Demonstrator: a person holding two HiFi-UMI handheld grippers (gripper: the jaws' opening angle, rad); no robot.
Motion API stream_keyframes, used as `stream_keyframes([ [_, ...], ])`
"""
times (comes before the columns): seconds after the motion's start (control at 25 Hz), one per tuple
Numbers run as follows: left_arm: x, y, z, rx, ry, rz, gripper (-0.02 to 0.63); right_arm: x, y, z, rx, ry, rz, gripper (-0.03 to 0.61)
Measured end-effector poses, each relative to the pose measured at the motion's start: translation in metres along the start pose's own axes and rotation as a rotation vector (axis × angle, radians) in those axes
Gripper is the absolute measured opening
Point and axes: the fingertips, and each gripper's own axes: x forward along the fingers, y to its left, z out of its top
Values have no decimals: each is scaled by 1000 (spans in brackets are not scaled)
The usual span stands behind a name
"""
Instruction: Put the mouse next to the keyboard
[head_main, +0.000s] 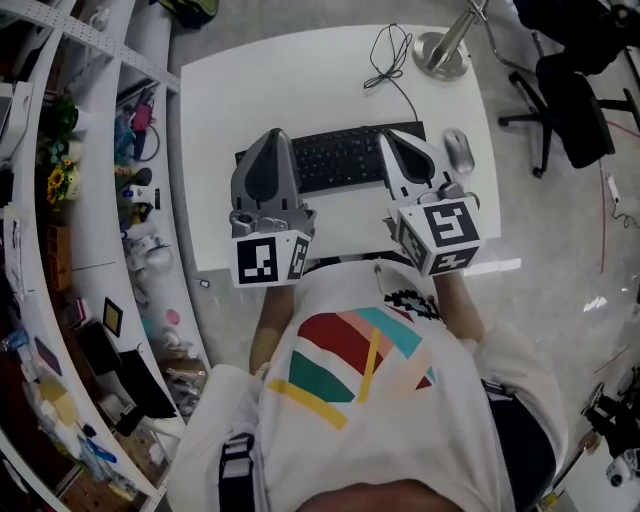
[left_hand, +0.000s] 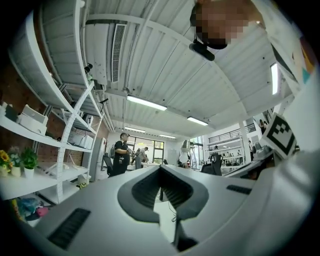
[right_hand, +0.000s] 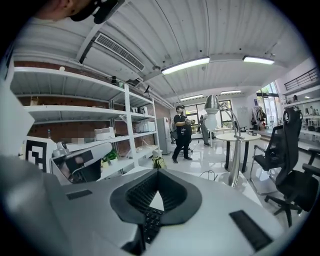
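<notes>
white table (head_main: 280, 90), one keyboard (head_main: 340, 157), one mouse (head_main: 458, 150)

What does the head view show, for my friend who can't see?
A person holds the left gripper and right gripper, fingers shut and empty, over a flat black keyboard on a white desk. A small silver mouse lies just right of the keyboard, untouched.
</notes>
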Motion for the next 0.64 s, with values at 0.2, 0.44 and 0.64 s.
stream_keyframes([
  [0.2,4,7,2,20,2,-7,43,7,9,4,7,-4,5,12],
  [0.44,-2,-1,2,10,-5,-25,43,-5,1,-4,37,11,-14,12],
  [0.64,2,-7,-4,15,-24,-22,43,-6,-20,-15,111,7,-35,12],
])
